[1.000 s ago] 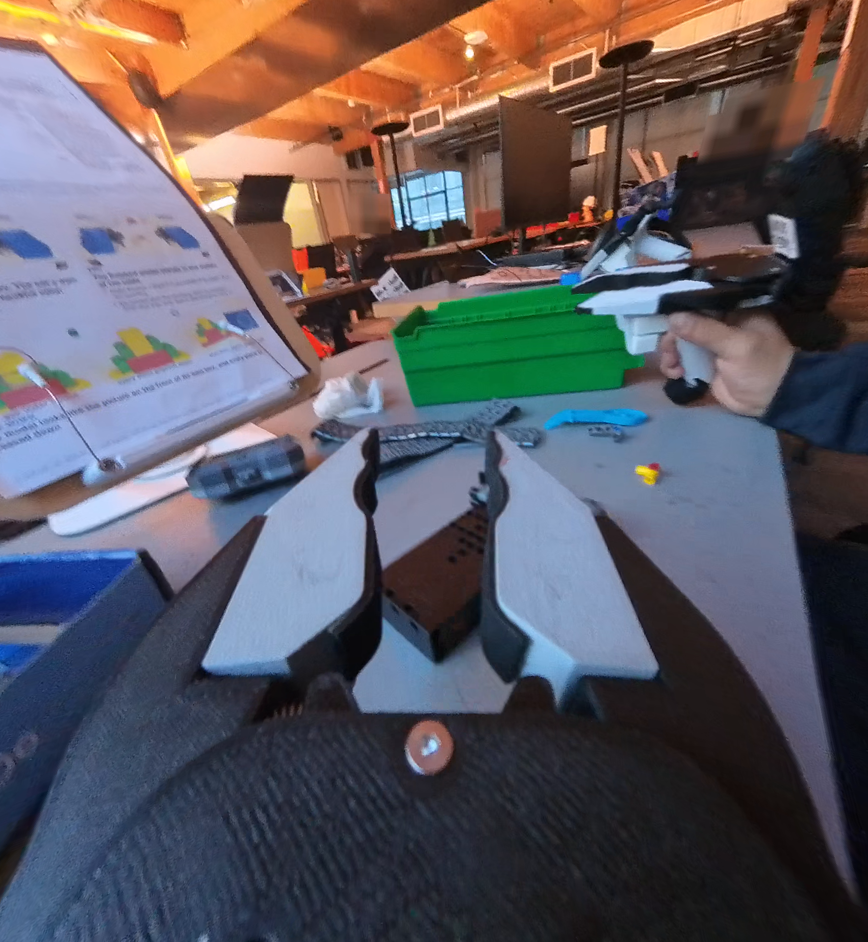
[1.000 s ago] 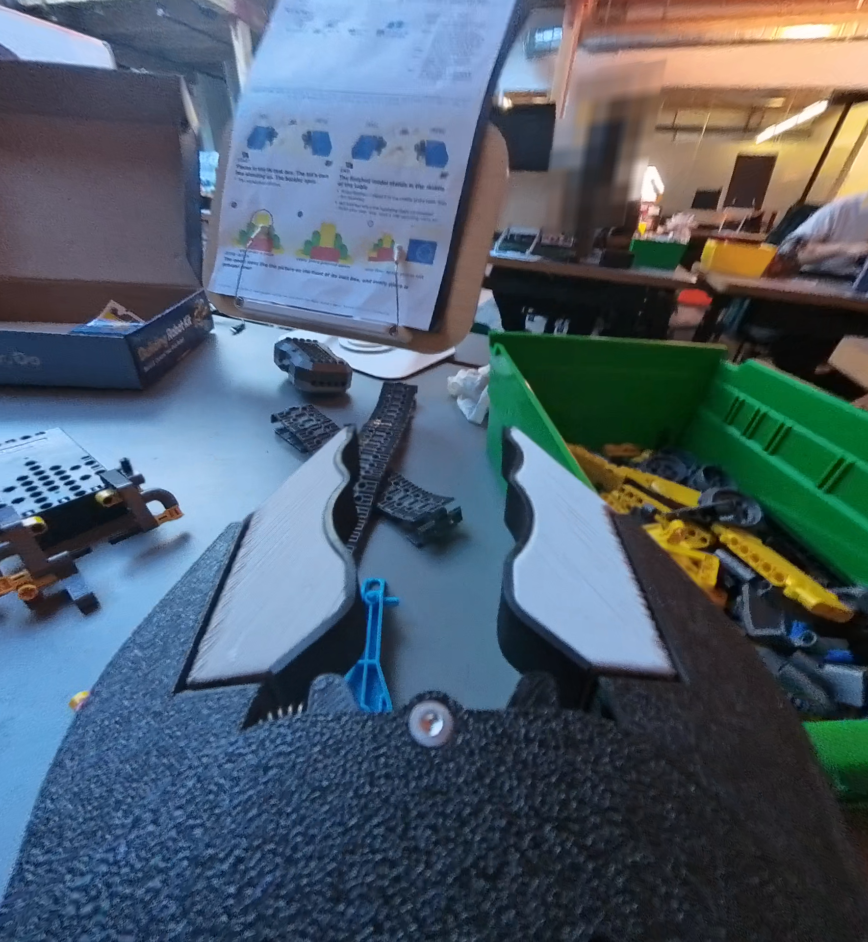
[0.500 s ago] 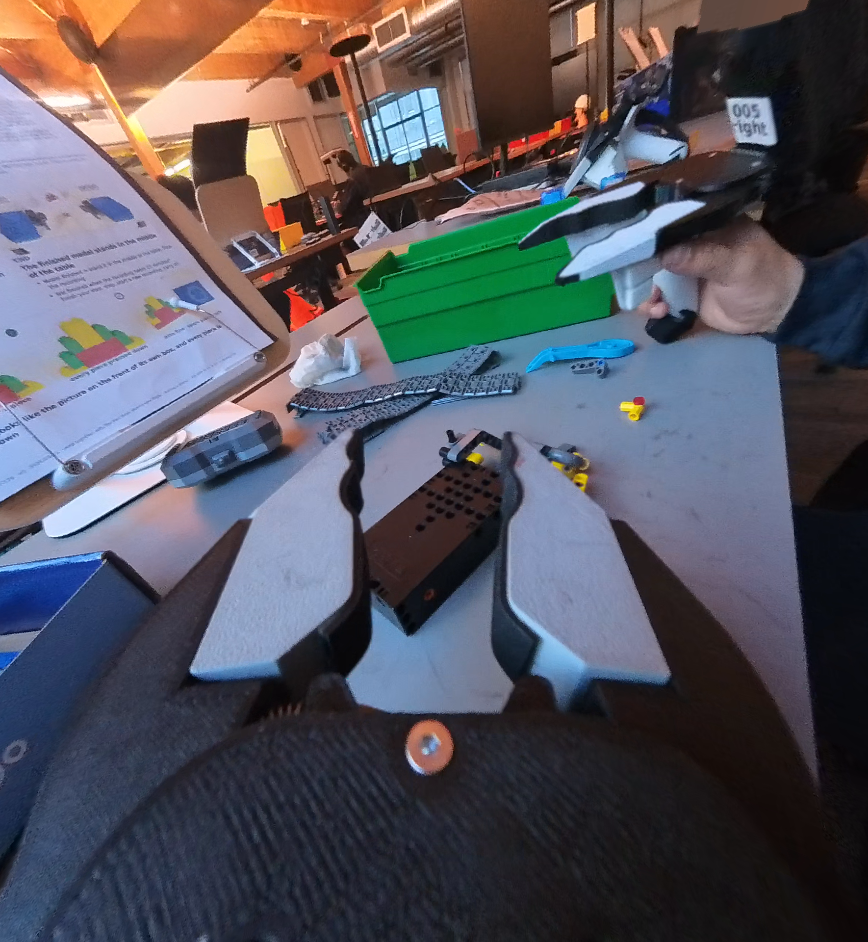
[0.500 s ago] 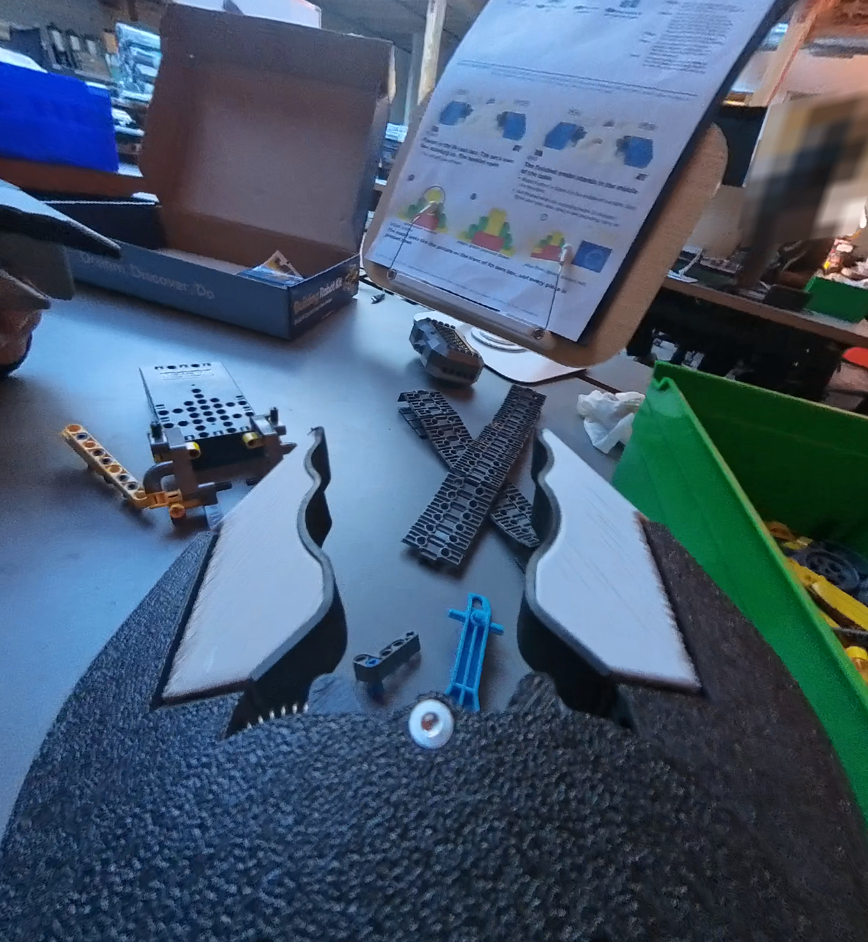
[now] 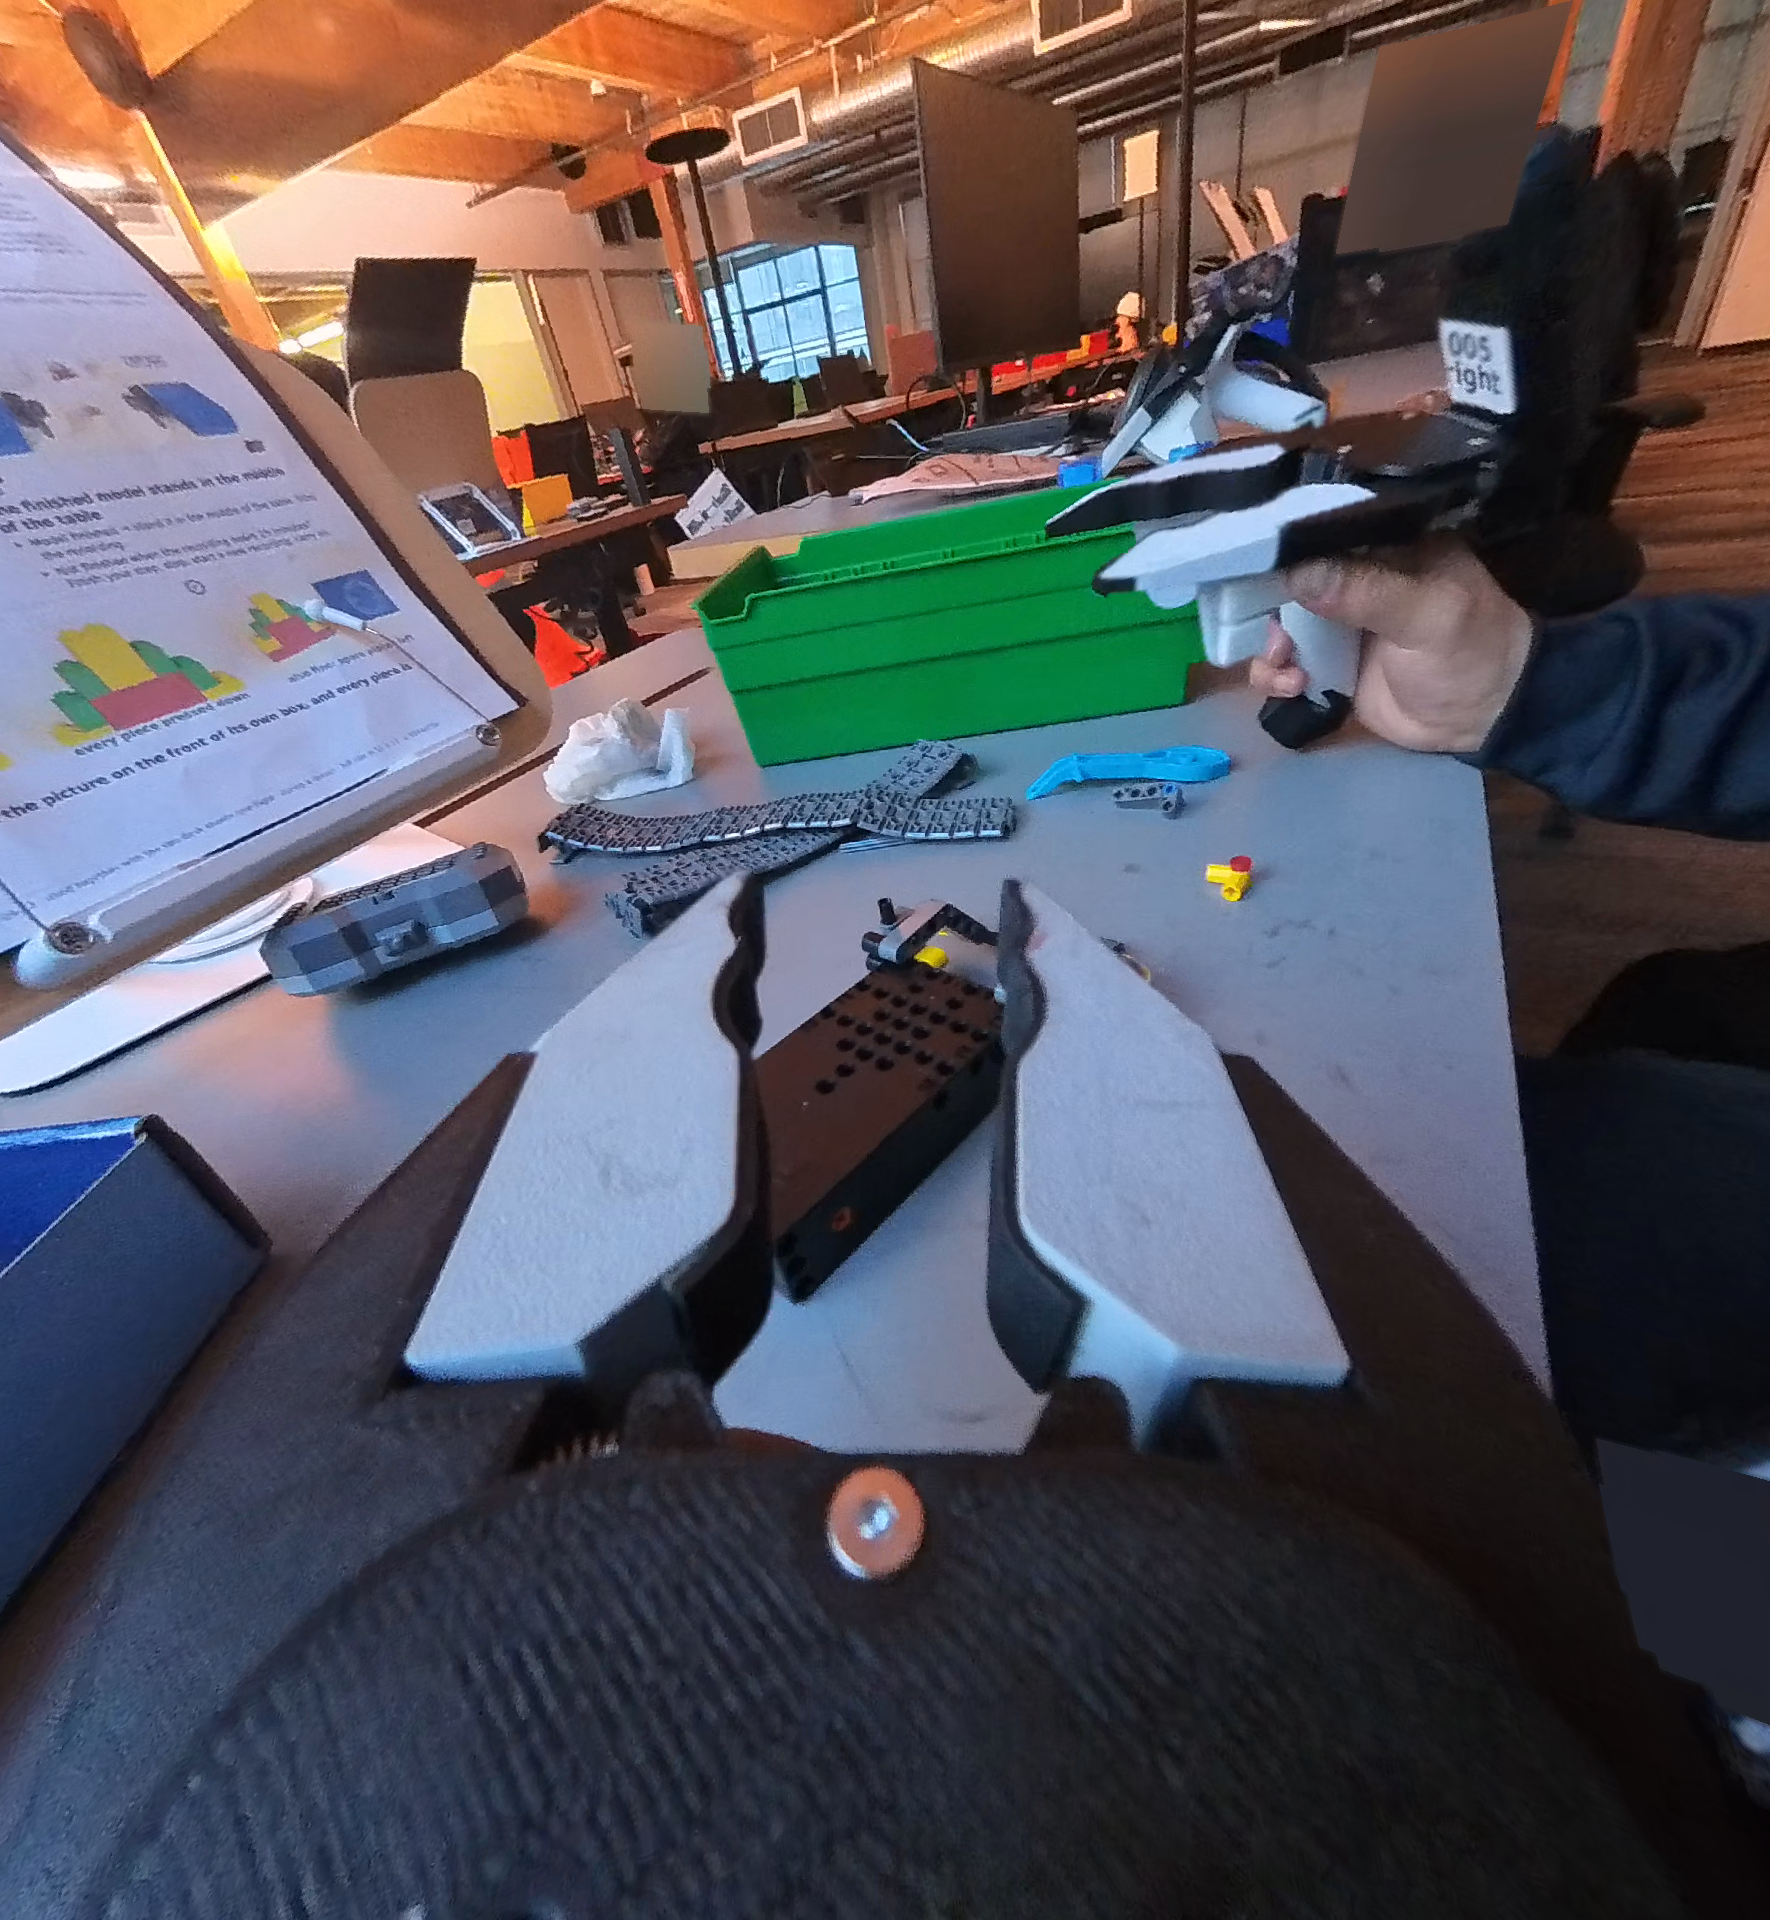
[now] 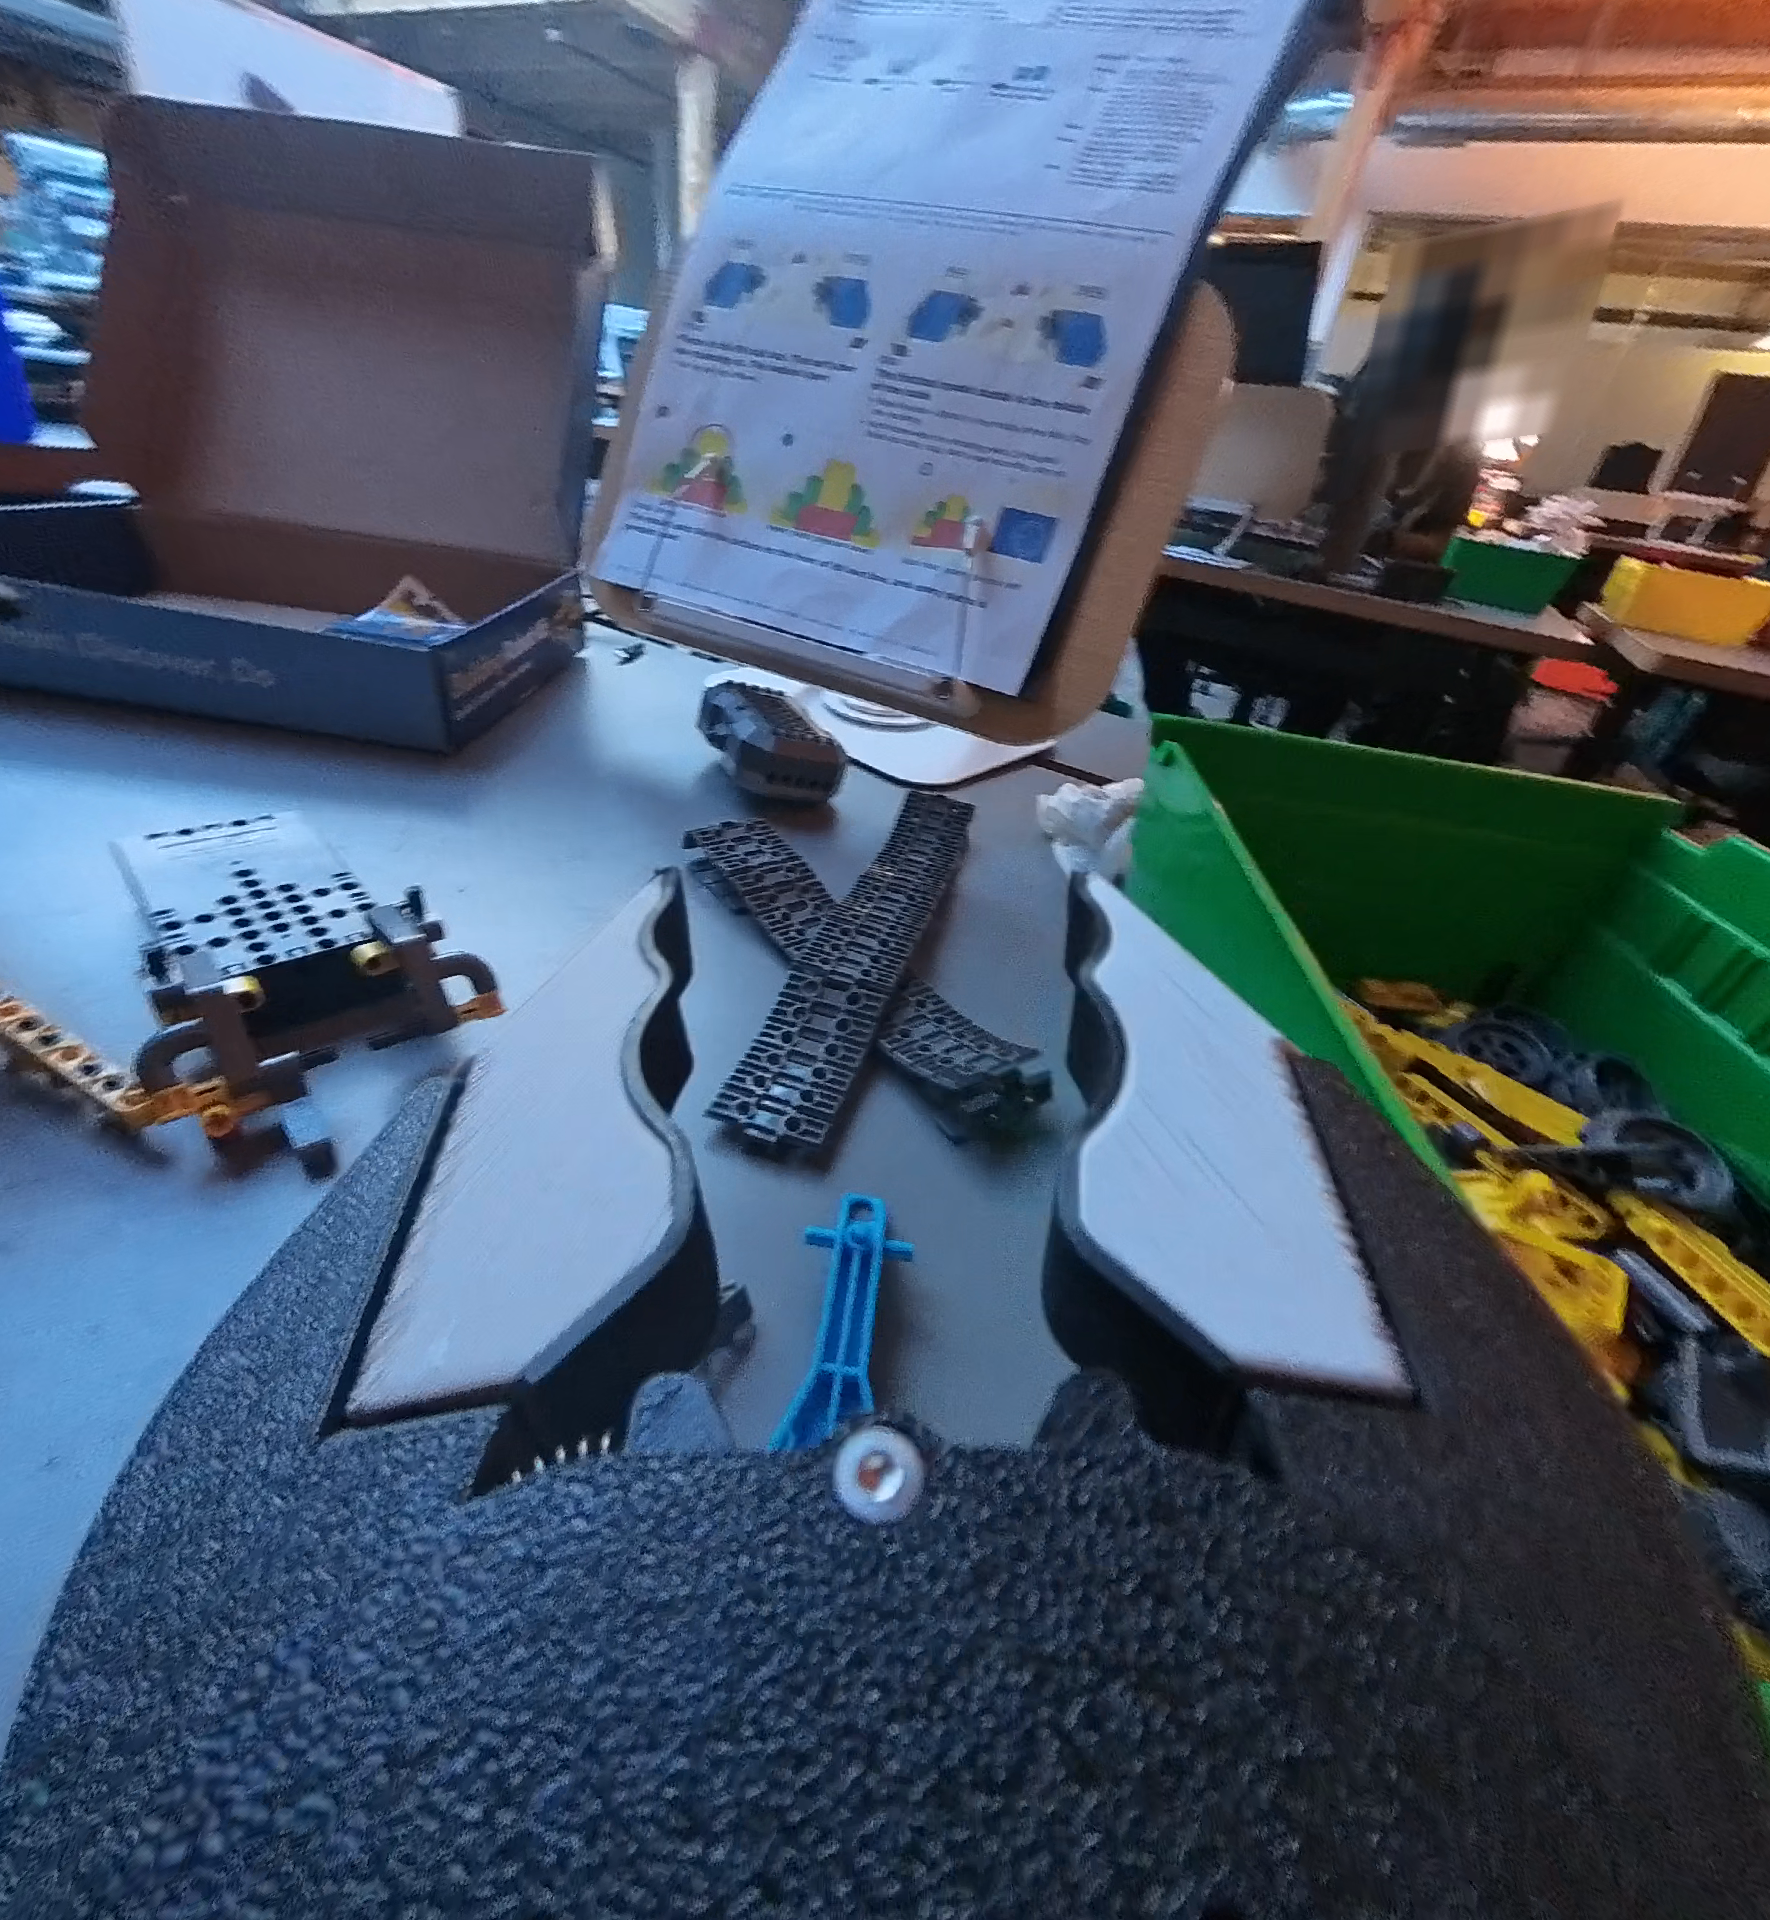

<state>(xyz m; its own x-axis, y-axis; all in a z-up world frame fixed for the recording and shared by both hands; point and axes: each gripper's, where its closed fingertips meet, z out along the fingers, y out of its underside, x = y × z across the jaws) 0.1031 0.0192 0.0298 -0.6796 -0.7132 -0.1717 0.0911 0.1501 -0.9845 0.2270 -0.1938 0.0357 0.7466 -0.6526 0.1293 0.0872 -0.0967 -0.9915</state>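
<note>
The left gripper (image 5: 876,914) hangs low over the grey table (image 5: 1359,997) with its jaws parted and nothing in them; a black perforated block (image 5: 876,1101) with grey and yellow pieces clipped to its far end lies on the table between the 2 fingers, and whether they touch it I cannot tell; the right gripper (image 6: 876,904) is held above the table, jaws wide apart and empty; below it lie a blue lever piece (image 6: 845,1320) and 2 crossed black track strips (image 6: 850,966); a green bin (image 6: 1400,873) of yellow and black parts stands just to its right; beyond sit an instruction sheet on a stand (image 6: 922,343) and an open cardboard box (image 6: 341,384).
</note>
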